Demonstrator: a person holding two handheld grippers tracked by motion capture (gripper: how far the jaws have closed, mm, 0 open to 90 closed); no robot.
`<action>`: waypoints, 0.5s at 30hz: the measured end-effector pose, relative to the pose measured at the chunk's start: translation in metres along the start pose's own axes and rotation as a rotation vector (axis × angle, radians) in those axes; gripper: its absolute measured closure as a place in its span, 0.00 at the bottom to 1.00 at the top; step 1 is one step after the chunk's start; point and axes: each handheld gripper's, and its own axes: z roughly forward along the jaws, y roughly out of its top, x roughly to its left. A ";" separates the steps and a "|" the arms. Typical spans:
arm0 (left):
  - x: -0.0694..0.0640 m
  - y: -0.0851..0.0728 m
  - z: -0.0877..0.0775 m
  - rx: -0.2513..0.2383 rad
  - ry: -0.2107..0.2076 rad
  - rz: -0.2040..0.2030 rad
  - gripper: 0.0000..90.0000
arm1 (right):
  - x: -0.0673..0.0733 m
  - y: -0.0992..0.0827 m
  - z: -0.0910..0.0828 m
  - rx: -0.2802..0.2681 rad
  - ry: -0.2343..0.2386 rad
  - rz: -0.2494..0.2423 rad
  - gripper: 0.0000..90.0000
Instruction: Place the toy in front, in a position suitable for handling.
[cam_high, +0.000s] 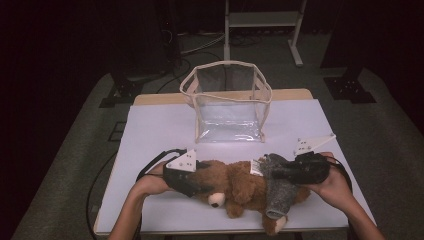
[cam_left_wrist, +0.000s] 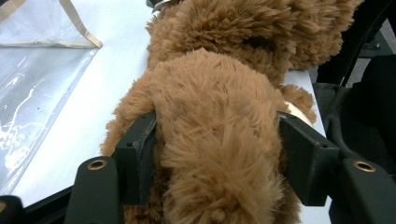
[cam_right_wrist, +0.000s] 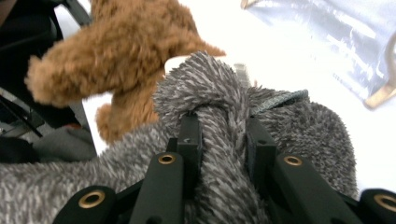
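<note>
A brown teddy bear (cam_high: 235, 187) lies on its side on the white table (cam_high: 160, 130), head toward the left. A fuzzy grey garment (cam_high: 280, 192) covers its lower body. My left gripper (cam_high: 192, 180) is shut on the bear's head; in the left gripper view both pads press into the brown fur of the teddy bear (cam_left_wrist: 219, 121). My right gripper (cam_high: 280, 172) is shut on a bunched fold of the grey garment (cam_right_wrist: 224, 135), whose fabric fills the gap between the jaws. Brown fur of the teddy bear (cam_right_wrist: 116, 51) shows beyond it.
A clear plastic bag (cam_high: 227, 102) with cream trim stands open at the far middle of the table. Its clear wall (cam_left_wrist: 42, 84) lies to the left in the left gripper view. Cables trail off the table's left side. A metal stand (cam_high: 262, 22) stands behind the table.
</note>
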 end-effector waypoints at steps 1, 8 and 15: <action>0.000 0.000 0.000 -0.003 0.000 -0.001 0.39 | 0.000 0.002 0.001 -0.005 0.004 -0.004 0.80; 0.005 -0.002 0.000 -0.007 0.002 -0.049 0.29 | 0.009 0.010 0.034 0.007 0.061 -0.037 0.81; 0.007 0.012 0.018 0.039 0.011 -0.065 0.08 | 0.013 -0.014 0.029 -0.034 0.090 -0.003 0.81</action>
